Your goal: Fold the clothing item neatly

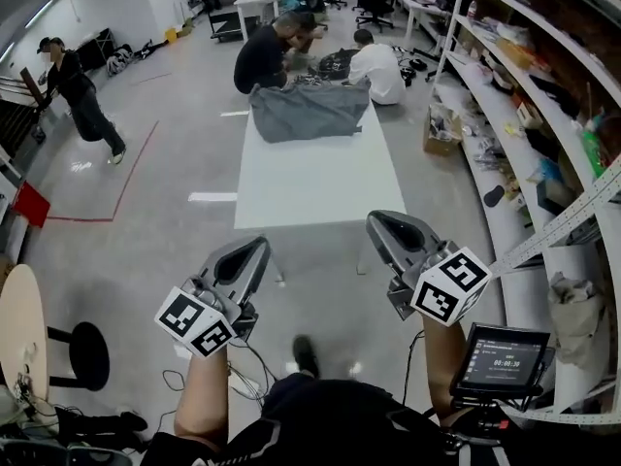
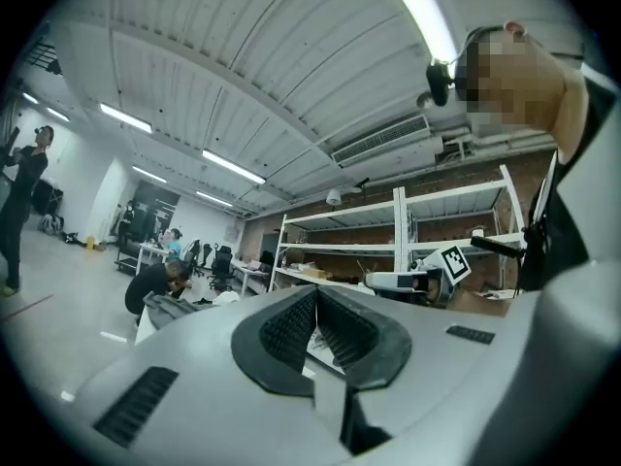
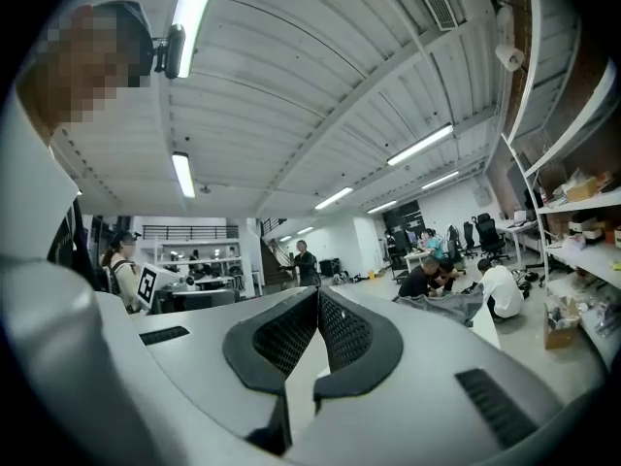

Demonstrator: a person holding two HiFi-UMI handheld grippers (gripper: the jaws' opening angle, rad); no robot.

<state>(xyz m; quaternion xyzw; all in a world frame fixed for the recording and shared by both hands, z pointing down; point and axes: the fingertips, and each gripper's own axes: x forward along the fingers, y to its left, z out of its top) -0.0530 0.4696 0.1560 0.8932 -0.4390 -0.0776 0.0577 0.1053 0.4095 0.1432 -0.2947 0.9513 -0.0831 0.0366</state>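
From where I stand, the crumpled grey clothing item (image 1: 309, 112) lies in a heap at the far end of the long white rectangular counter (image 1: 306, 187), with part of it hanging over the far edge, and nothing is touching it. The person doing the job stands short of the near end, both bare forearms held out level. The left hand-held gripper (image 1: 260, 245), a grey 2-jaw tool with a black-and-white marker cube at its back, has its jaws closed together with nothing between them; its own view shows the ribbed black pads (image 2: 291, 326) meeting at the tips. The right hand-held gripper (image 1: 379, 221), of the same build, is likewise closed and empty, with its pads (image 3: 342, 330) pressed tip to tip. Both tools point toward the counter and sit well apart from the garment, with the whole bare top lying between. Just past the far end, 2 people crouch on the floor, one in a black top (image 1: 262, 56) and one in a white top (image 1: 376, 66). Another person in dark clothes (image 1: 78, 90) stands off to the left on the grey floor. Tall white metal shelving (image 1: 543, 95) crammed with odds and ends runs along the right side, and a small dark screen (image 1: 502, 359) sits by the right arm.
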